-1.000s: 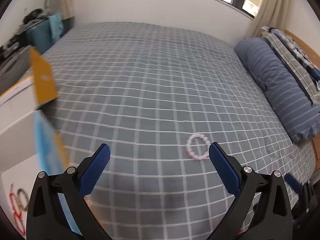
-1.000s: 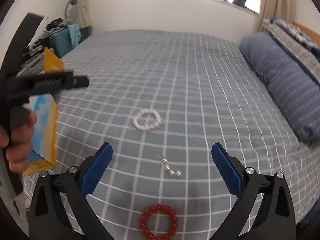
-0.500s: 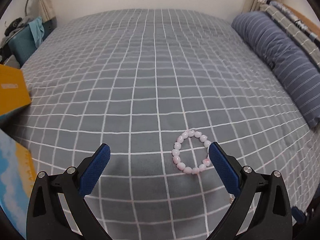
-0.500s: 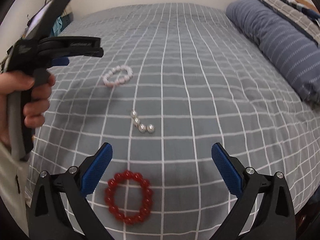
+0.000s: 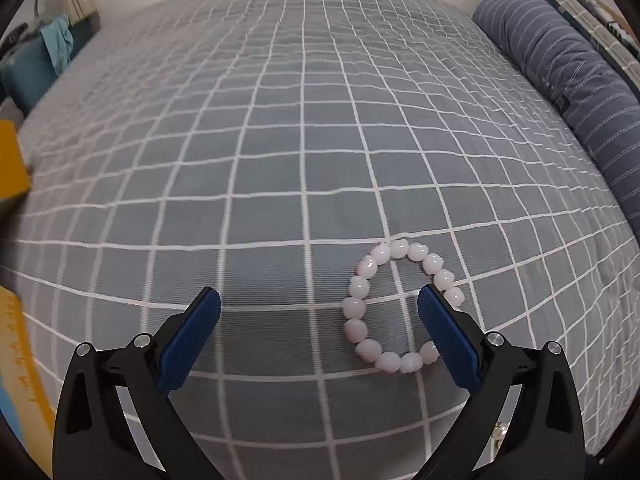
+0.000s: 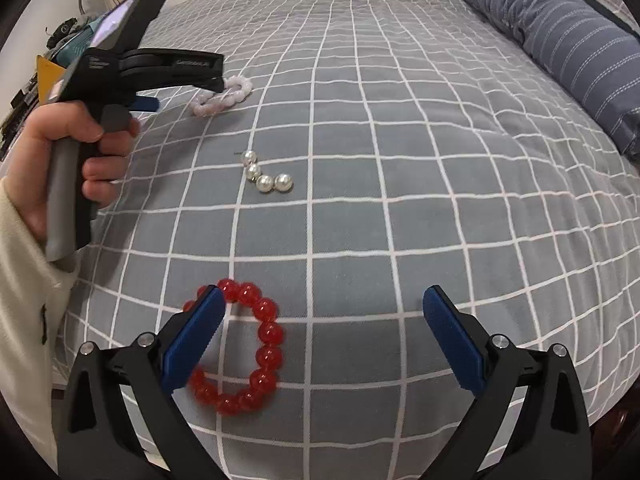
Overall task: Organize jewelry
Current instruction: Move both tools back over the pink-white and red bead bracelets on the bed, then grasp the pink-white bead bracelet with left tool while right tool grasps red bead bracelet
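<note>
A pale pink bead bracelet (image 5: 394,304) lies flat on the grey checked bedspread (image 5: 280,140). My left gripper (image 5: 318,312) is open just above it, its right finger (image 5: 448,340) over the bracelet's right side. In the right wrist view the pink bracelet (image 6: 224,96) lies partly under the left gripper's fingers. A red bead bracelet (image 6: 248,344) lies near the bed's front edge, partly behind my right gripper's left finger (image 6: 192,336). My right gripper (image 6: 324,320) is open and empty. A short string of white pearls (image 6: 266,176) lies between the two bracelets.
A blue striped bolster pillow (image 5: 576,80) lies along the bed's right side. A yellow and blue box (image 5: 16,352) stands at the bed's left edge. A teal case and clutter (image 5: 28,60) sit at the far left.
Both grippers have dropped closer to the bed. The left one has moved forward over the pink bracelet. The right one has moved over the red bracelet.
</note>
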{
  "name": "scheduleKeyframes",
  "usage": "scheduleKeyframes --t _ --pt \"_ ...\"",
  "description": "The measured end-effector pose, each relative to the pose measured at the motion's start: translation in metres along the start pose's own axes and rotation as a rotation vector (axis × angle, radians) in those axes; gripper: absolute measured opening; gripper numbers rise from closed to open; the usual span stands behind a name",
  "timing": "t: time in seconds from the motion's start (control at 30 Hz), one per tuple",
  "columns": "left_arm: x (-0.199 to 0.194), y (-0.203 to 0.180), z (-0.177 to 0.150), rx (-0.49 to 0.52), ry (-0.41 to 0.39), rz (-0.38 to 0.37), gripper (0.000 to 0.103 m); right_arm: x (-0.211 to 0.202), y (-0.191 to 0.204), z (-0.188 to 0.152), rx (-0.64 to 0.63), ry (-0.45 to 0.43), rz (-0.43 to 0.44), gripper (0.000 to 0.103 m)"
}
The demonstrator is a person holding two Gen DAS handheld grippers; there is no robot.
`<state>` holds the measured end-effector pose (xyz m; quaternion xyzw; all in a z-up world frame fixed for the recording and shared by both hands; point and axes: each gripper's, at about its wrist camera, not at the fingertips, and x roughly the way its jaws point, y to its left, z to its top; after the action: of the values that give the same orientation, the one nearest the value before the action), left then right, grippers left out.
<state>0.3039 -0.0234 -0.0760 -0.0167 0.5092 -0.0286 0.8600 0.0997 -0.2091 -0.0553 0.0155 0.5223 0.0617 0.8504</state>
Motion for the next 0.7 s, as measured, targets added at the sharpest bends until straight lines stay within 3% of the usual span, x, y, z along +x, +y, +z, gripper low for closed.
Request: scheduleKeyframes --t 0.17,0.4,0.5,0.7 --pt "0.006 -0.002 -0.001 0.008 0.004 0.025 0.097 -0.002 0.005 -0.005 -0.023 0.001 0.001 0.095" --pt "0.007 -0.004 -0.001 0.022 -0.009 0.036 0.093 0.004 0.011 -0.010 -0.047 0.041 0.009 0.075" --pt "0.006 -0.006 0.000 0.034 -0.008 0.044 0.082 0.005 0.012 -0.011 -0.062 0.044 0.001 0.066" --pt "0.004 -0.008 -0.001 0.062 -0.011 0.060 0.049 0.002 0.013 -0.013 -0.075 0.045 0.010 0.046"
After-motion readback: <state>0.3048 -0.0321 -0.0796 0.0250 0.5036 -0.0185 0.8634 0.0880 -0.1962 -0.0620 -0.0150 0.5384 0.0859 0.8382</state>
